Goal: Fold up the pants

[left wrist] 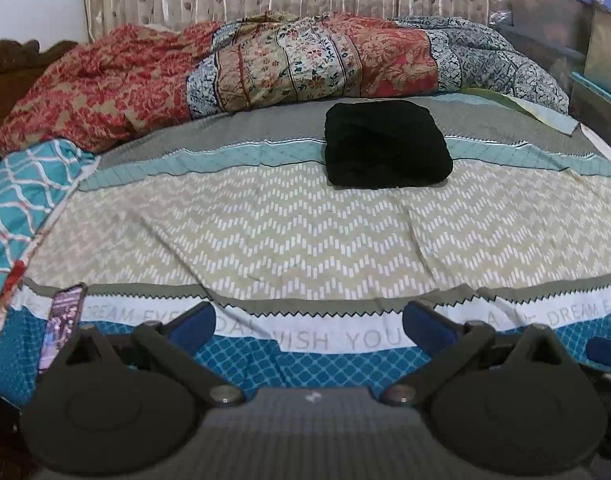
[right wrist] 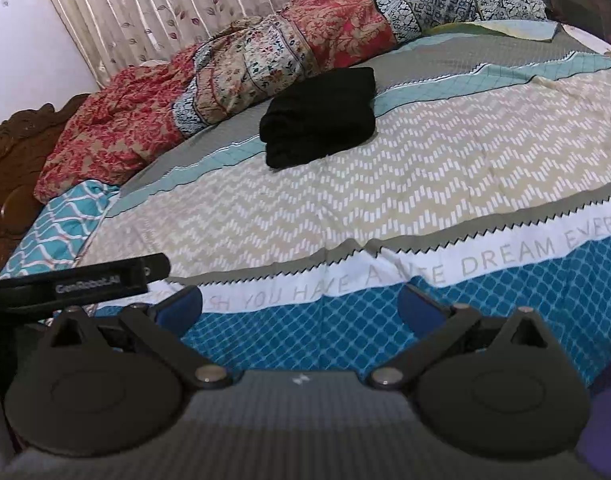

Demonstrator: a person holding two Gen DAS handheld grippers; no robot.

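Observation:
The black pants lie folded into a compact rectangular bundle on the far part of the bed, on the grey and teal bands of the bedsheet. They also show in the right wrist view. My left gripper is open and empty, low over the near edge of the bed, far from the pants. My right gripper is open and empty, also at the near edge. One blue pad of the right gripper shows at the right edge of the left wrist view.
A crumpled red, cream and blue floral quilt lies along the back of the bed by the curtain. A phone rests at the near left edge. A teal patterned pillow is at left. Storage boxes stand at right.

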